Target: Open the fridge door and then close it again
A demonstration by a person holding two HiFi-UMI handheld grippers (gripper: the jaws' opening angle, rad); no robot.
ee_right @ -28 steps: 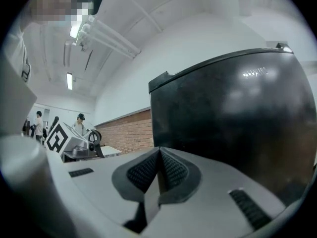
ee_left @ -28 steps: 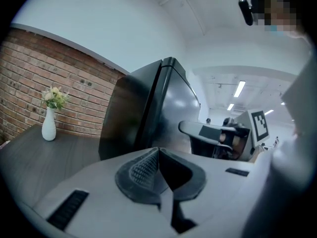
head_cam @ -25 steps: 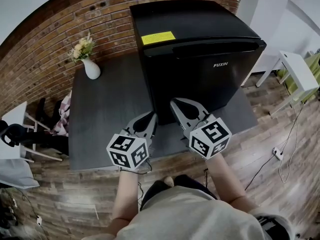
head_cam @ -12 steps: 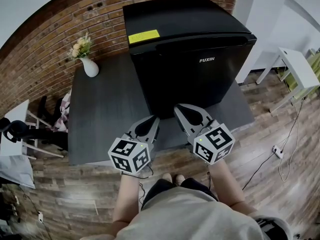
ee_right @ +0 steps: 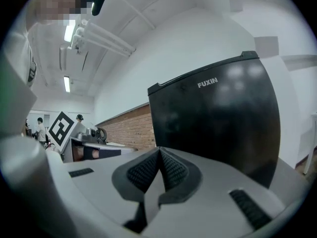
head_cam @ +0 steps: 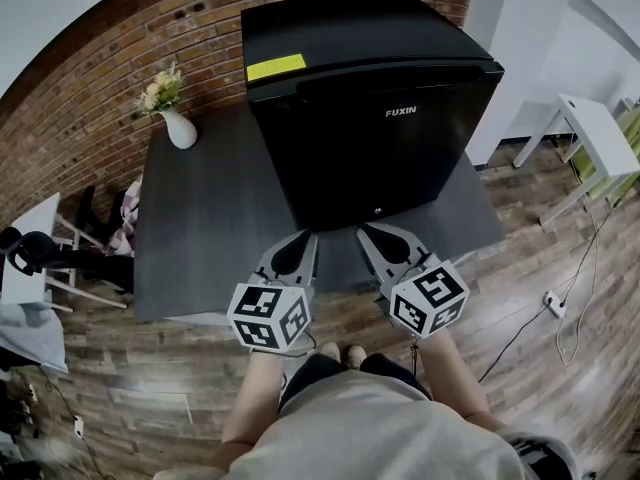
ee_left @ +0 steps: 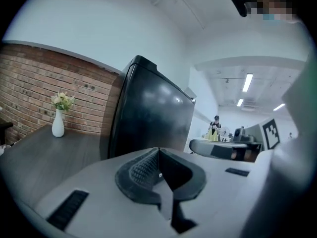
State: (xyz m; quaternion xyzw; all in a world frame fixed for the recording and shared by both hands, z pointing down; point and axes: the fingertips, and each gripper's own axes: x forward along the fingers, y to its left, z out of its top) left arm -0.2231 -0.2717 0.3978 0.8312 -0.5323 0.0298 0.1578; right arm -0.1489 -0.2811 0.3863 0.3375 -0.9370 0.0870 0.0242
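– Tagging the fridge (head_cam: pixel 370 118) first: where is it, and is the door open?
– Black mini fridge, standing at the back of the dark table (head_cam: pixel 200 228), against the brick wall (head_cam: pixel 100 78). The fridge door (head_cam: pixel 385 163) faces the person and sits flush, fully closed. There's a yellow label (head_cam: pixel 276 67) on the top and a dark grip recess (head_cam: pixel 400 72) along the door's upper edge.
– Grippers?
– Left gripper (head_cam: pixel 307 238) and right gripper (head_cam: pixel 364 232) hang side by side over the table's front edge, pointing at the door. Both are near it and neither touches. Each gripper view shows its ribbed pads pressed together with nothing between them, so both are closed and empty.
– Step?
– Judgement call. A closed door and no contact means either the opening hasn't started or the whole cycle is done. This moment alone can't say which.
– Next move, if it's the opening?
– One gripper has to go up and forward to that recess, get a fingertip behind the lip and pull the door out in an arc. I can't tell the hinge side, so I can't say which way it swings.
– Anything else?
– White vase (head_cam: pixel 181 133) with flowers, well off to the left, clear of any swing. The floor is wood planks.
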